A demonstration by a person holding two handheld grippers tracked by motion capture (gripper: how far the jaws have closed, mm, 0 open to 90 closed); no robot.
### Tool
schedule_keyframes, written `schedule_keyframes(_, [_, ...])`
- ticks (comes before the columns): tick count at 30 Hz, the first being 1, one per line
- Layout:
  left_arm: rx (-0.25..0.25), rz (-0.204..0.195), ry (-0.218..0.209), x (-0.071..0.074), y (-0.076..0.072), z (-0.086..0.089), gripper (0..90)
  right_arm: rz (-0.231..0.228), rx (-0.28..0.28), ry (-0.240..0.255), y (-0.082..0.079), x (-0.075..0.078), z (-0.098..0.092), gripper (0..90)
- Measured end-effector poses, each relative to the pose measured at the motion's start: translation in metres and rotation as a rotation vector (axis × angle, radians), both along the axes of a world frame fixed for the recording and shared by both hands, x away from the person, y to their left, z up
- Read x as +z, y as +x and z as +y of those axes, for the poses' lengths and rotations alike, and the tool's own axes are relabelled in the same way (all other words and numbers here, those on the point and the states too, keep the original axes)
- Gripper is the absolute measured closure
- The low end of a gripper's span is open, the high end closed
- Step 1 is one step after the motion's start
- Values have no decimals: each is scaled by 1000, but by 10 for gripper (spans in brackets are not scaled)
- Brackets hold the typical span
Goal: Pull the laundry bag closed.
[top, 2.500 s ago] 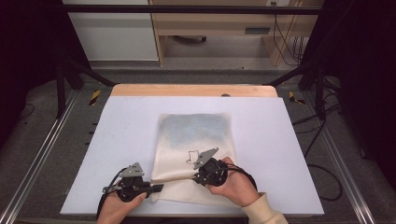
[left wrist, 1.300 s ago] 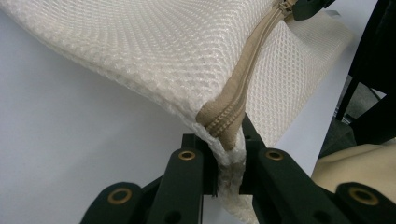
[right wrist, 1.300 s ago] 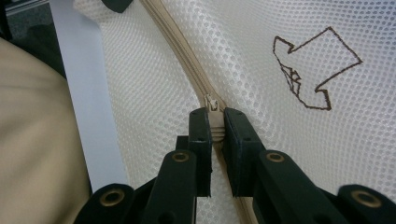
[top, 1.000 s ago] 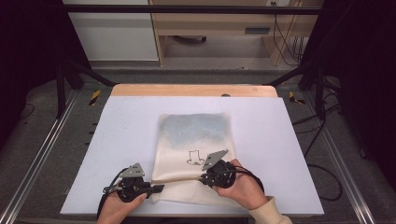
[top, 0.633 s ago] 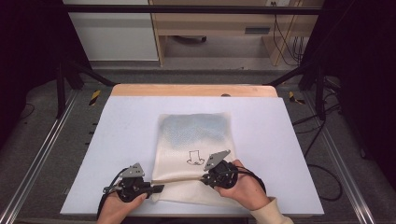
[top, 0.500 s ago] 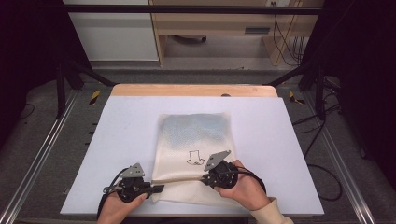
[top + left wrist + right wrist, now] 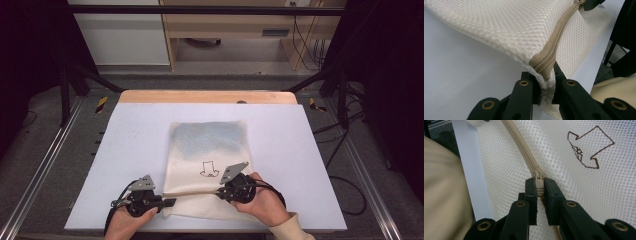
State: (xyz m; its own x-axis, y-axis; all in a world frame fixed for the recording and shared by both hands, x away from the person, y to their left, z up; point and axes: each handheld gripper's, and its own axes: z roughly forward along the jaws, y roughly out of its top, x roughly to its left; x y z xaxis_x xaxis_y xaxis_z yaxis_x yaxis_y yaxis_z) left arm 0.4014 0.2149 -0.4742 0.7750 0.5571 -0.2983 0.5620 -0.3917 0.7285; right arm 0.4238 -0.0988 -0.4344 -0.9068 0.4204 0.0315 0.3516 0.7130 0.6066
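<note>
Cream mesh bag (image 7: 207, 160) lying flat at the near middle of the white tabletop (image 7: 125, 150), a brown arrow mark (image 7: 589, 147) on its upper face. Left claw (image 7: 546, 82) pinches the bag's corner at the end of the tan zipper (image 7: 559, 37). Right claw (image 7: 539, 186) is pressed together on the zipper pull (image 7: 538, 182), partway along the bag's near edge.

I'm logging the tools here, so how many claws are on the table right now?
2. The left claw is at the mesh bag's near left corner, clamped on the zipper's end. The right claw is partway along the near edge, pinching the zipper pull.
</note>
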Motion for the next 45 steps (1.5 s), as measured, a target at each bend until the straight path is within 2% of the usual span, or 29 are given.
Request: schedule_keyframes(45, [-10, -8, 5, 1, -2, -1, 834, -18, -36, 2, -7, 1, -21, 820])
